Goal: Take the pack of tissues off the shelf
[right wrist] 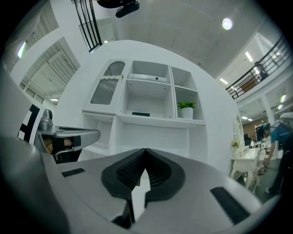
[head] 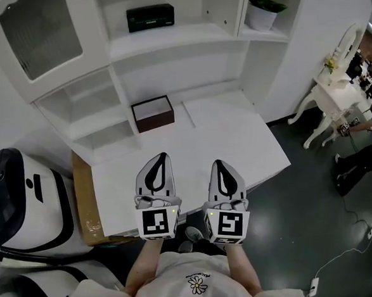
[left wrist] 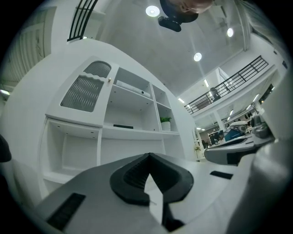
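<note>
The pack of tissues (head: 150, 17) is a dark green block lying on the middle shelf of the white shelf unit (head: 181, 39). It shows small and far off in the left gripper view (left wrist: 123, 126) and in the right gripper view (right wrist: 140, 114). My left gripper (head: 163, 157) and right gripper (head: 220, 163) hang side by side over the front of the white desk, well short of the shelf. Both are shut with nothing between the jaws, as the left gripper (left wrist: 149, 156) and right gripper (right wrist: 145, 150) views show.
A dark brown open box (head: 153, 113) stands on the white desk (head: 237, 142) under the shelves. A potted plant (head: 264, 9) sits in the right shelf bay. A cabinet door (head: 35, 32) closes the left bay. A white side table (head: 332, 98) stands at the far right.
</note>
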`<state>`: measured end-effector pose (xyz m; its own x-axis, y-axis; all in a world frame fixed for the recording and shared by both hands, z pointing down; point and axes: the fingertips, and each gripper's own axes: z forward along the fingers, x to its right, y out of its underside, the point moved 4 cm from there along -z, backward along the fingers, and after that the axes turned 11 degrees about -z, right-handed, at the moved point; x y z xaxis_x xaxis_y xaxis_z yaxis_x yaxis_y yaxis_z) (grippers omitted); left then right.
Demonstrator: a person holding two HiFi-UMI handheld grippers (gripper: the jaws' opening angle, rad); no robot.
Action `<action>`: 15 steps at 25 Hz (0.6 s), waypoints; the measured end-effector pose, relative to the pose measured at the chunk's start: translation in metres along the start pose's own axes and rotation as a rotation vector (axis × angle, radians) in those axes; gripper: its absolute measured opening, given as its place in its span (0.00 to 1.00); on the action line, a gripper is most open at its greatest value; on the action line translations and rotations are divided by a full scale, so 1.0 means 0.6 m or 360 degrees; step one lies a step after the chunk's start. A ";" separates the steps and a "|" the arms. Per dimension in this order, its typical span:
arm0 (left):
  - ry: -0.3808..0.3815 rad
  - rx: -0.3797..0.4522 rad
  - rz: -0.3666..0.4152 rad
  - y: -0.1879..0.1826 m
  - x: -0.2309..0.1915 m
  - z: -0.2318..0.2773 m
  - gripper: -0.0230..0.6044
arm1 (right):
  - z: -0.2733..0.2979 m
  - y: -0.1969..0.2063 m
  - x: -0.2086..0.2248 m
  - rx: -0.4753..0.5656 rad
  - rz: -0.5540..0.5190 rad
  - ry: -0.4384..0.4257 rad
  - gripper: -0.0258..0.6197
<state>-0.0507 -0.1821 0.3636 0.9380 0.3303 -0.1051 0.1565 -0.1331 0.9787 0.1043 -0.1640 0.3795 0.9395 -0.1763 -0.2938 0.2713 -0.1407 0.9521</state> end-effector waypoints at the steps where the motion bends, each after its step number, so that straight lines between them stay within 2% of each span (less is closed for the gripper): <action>1: -0.0016 -0.0007 0.0003 0.003 -0.001 0.006 0.03 | 0.008 0.001 0.005 0.0006 0.0002 -0.0008 0.04; 5: -0.0056 -0.0036 0.0011 0.013 0.000 0.027 0.03 | 0.035 0.006 0.018 0.0026 -0.0009 -0.0049 0.04; 10: -0.0055 0.0008 0.0018 0.007 0.008 0.056 0.03 | 0.057 0.011 0.035 0.0041 -0.0018 -0.0063 0.04; 15: -0.0077 -0.0011 0.0023 0.016 0.005 0.069 0.03 | 0.070 0.016 0.048 0.0043 -0.0011 -0.0061 0.04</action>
<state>-0.0334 -0.2212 0.3653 0.9541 0.2828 -0.0989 0.1406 -0.1312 0.9813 0.1250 -0.2114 0.3766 0.9287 -0.2120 -0.3041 0.2718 -0.1682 0.9475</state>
